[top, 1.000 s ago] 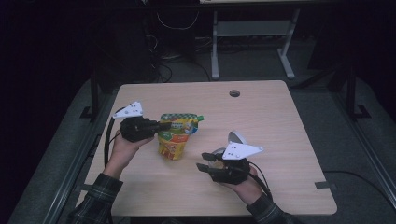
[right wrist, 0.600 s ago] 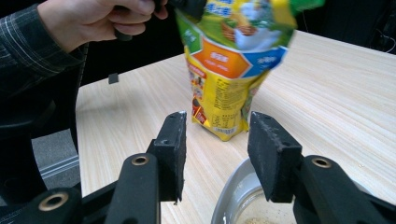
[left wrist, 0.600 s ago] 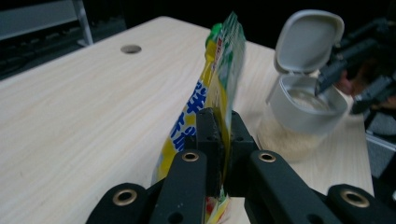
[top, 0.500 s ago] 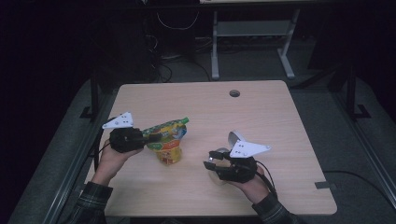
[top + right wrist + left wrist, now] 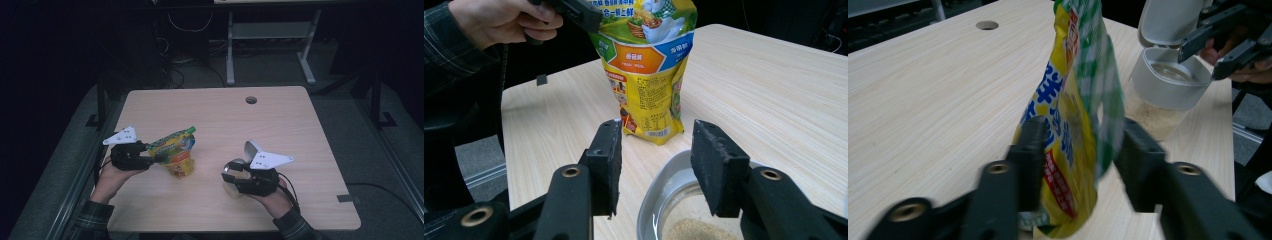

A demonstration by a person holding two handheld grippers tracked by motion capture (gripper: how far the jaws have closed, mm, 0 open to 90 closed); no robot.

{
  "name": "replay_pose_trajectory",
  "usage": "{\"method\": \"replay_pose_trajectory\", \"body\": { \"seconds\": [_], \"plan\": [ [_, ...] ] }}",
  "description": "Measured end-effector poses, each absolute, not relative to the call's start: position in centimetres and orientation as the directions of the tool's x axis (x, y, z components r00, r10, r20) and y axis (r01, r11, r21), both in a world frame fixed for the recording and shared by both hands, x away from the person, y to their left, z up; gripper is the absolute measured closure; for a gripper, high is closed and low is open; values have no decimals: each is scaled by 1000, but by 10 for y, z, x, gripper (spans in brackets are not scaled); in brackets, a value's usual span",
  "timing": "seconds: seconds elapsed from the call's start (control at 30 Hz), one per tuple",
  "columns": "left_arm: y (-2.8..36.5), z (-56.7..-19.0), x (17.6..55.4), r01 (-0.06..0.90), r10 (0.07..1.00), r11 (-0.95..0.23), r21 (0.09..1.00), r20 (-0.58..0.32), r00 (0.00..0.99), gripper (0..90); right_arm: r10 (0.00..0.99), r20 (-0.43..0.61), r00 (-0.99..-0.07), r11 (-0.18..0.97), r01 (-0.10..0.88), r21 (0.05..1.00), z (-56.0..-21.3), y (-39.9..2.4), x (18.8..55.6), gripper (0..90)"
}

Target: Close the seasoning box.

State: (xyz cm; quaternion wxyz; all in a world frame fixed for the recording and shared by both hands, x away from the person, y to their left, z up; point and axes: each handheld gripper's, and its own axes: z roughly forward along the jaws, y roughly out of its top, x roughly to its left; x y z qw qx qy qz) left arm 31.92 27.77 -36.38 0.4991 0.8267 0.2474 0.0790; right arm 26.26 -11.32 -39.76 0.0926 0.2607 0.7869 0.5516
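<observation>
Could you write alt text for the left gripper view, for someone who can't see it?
A yellow and green pouch stands on a pale wooden table between two open black fingers. Behind it, another gripper holds an open-lidded jar.

We see the left gripper blurred in its own view. The seasoning pouch loses its top past that picture's edge, and its small print is too fine to read.

I count one yellow-and-green printed plastic pouch centre-left, one clear jar with grey flip lid lower centre-right, one light wooden table, my two grippers.
</observation>
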Motion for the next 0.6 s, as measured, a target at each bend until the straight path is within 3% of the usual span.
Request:
{"method": "replay_pose_trajectory", "body": {
  "seconds": [0.17, 0.33, 0.6],
  "plan": [
    [284, -369, 310, 316, 490, -434, 844, -74, 869, 351, 516, 138, -845, 250, 303, 920, -395, -126, 259, 720],
    [293, -382, 302, 338, 518, -451, 826, -66, 853, 247, 523, 127, -843, 259, 299, 919, -395, -140, 256, 897],
    [301, -410, 292, 374, 550, -476, 796, -63, 833, 166, 539, 110, -835, 274, 297, 915, -397, -162, 249, 899]
  ]
}}
